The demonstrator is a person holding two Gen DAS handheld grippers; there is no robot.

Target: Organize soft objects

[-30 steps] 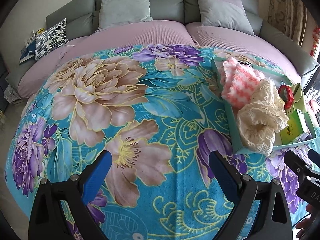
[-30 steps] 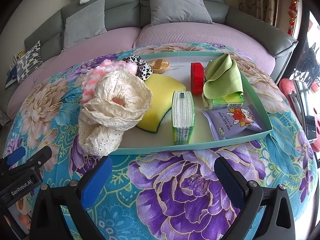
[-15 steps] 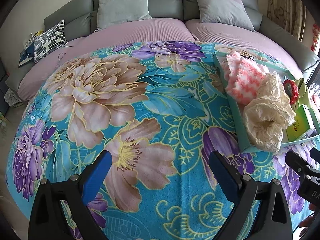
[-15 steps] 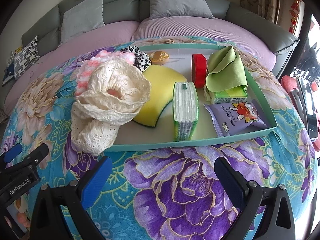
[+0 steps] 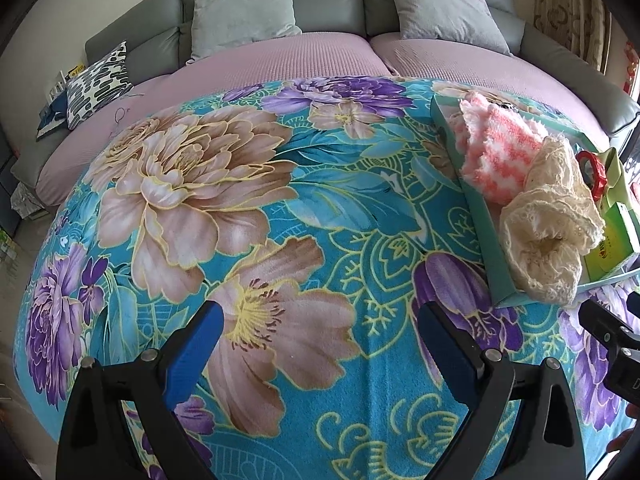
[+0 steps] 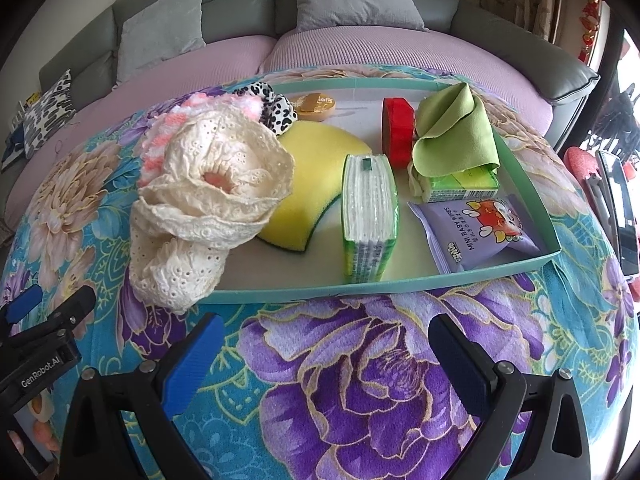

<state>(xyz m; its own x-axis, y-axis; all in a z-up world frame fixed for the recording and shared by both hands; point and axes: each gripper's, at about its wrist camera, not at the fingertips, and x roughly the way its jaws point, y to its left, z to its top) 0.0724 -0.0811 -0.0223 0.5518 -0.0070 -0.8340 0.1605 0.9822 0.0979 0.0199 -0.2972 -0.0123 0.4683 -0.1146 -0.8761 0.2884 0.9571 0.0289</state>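
A teal tray (image 6: 524, 184) sits on the floral blanket. It holds a cream lace cloth (image 6: 208, 196) hanging over its near left corner, a pink-and-white knit (image 6: 192, 108), a yellow sponge (image 6: 316, 160), a tissue pack (image 6: 370, 216), a green cloth (image 6: 456, 128), a red ring (image 6: 398, 132) and a wipes packet (image 6: 480, 232). My right gripper (image 6: 320, 352) is open and empty just in front of the tray. My left gripper (image 5: 320, 344) is open and empty over bare blanket, left of the tray (image 5: 472, 216). The lace cloth (image 5: 548, 220) and the knit (image 5: 496, 156) show at the right there.
A grey sofa with lilac seat cover (image 5: 320, 56) and cushions (image 5: 244, 8) curves behind the table. A black-and-white pillow (image 5: 96, 84) lies at the far left. The left gripper's body (image 6: 40, 352) shows at the lower left of the right wrist view.
Both grippers have moved slightly forward and closer to the tray. The jaws have stayed open and nothing on the tray has moved.
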